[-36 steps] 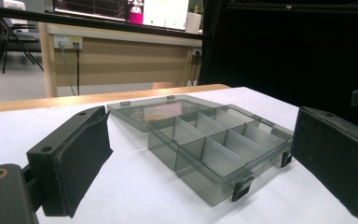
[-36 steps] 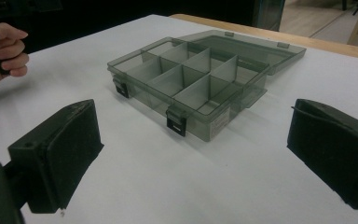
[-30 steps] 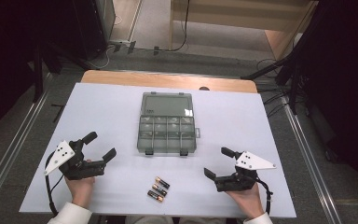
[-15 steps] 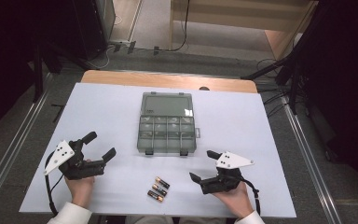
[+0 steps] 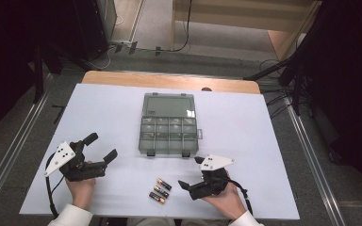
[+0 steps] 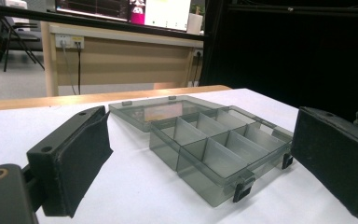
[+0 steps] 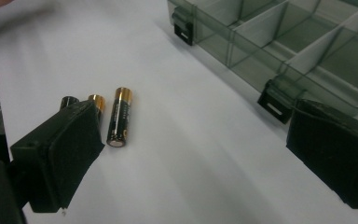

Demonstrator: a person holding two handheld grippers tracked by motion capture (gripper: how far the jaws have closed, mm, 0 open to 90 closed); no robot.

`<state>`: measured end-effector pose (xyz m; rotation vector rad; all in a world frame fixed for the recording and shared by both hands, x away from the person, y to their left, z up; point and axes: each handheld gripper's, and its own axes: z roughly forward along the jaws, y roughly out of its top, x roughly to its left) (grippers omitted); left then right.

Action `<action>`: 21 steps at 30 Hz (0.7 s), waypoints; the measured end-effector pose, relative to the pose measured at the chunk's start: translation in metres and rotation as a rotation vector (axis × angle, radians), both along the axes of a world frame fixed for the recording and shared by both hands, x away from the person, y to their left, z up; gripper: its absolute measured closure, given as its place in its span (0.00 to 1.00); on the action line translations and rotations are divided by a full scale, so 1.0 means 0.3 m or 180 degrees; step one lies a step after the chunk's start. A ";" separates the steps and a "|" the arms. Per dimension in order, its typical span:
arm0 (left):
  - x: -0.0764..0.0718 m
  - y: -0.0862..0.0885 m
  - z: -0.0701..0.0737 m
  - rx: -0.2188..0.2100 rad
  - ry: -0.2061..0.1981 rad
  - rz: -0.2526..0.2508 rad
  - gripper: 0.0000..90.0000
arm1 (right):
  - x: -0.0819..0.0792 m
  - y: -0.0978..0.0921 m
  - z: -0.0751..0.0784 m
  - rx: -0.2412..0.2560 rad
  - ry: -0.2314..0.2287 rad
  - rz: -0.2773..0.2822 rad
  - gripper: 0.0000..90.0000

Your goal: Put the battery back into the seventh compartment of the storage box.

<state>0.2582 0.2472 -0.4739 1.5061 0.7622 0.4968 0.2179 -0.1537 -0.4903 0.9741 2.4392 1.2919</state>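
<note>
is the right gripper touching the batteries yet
Apart. In the high view, bare table shows between the open right gripper and the batteries.

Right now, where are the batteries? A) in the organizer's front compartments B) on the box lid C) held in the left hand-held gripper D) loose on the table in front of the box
D: the three batteries lie loose on the white table, nearer the person than the open organizer box, whose compartments look empty; the right hand-held gripper sits open beside them, holding nothing.
</note>
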 end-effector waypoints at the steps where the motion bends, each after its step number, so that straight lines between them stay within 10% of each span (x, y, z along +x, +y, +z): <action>1: 0.000 0.000 0.000 0.0000 0.0000 0.0000 0.05 | 0.002 0.009 -0.001 -0.0022 0.0020 0.0024 0.04; 21: 0.002 0.002 0.000 -0.0001 0.0012 -0.0003 0.05 | 0.046 0.172 0.010 -0.0713 0.0499 0.0191 0.08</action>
